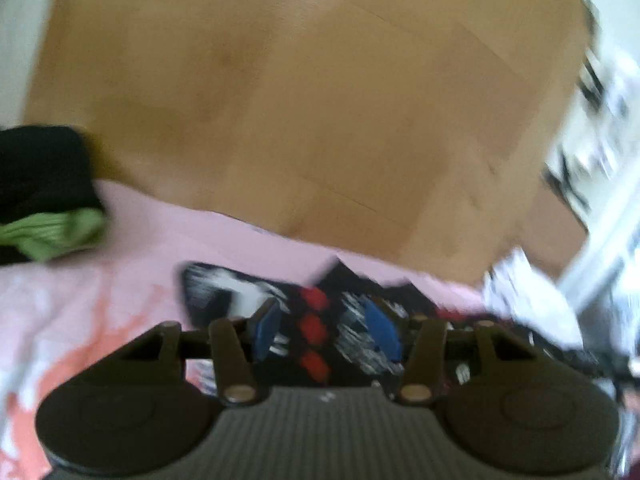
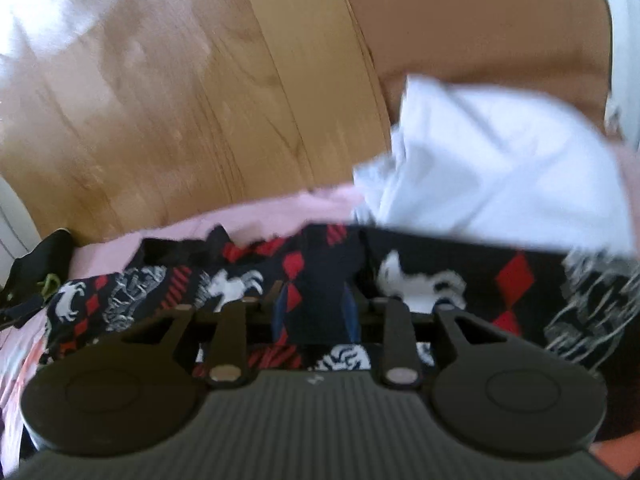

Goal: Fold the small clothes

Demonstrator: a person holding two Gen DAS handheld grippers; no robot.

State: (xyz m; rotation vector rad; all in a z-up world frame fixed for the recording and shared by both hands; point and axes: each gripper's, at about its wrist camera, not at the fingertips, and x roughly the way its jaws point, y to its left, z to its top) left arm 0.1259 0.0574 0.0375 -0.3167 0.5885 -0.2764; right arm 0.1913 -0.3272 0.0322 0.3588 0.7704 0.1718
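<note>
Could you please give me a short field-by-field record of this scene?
surface: wooden table
garment in work: dark patterned cloth with red diamonds and white figures
underneath: pink cloth
other clothes: white cloth beyond the patterned one; black and green item at the far left
left gripper: open over the patterned cloth
right gripper: a dark fold between its fingers; grip unclear
image quality: blurred

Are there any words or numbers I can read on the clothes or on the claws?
None can be read.
The dark patterned garment shows only pictures: white animal shapes and red diamonds, no letters.
The pink cloth has orange and white marks, too blurred to tell if any are letters.
A tiny pale mark on each claw's ribbed body is too small to read.
</note>
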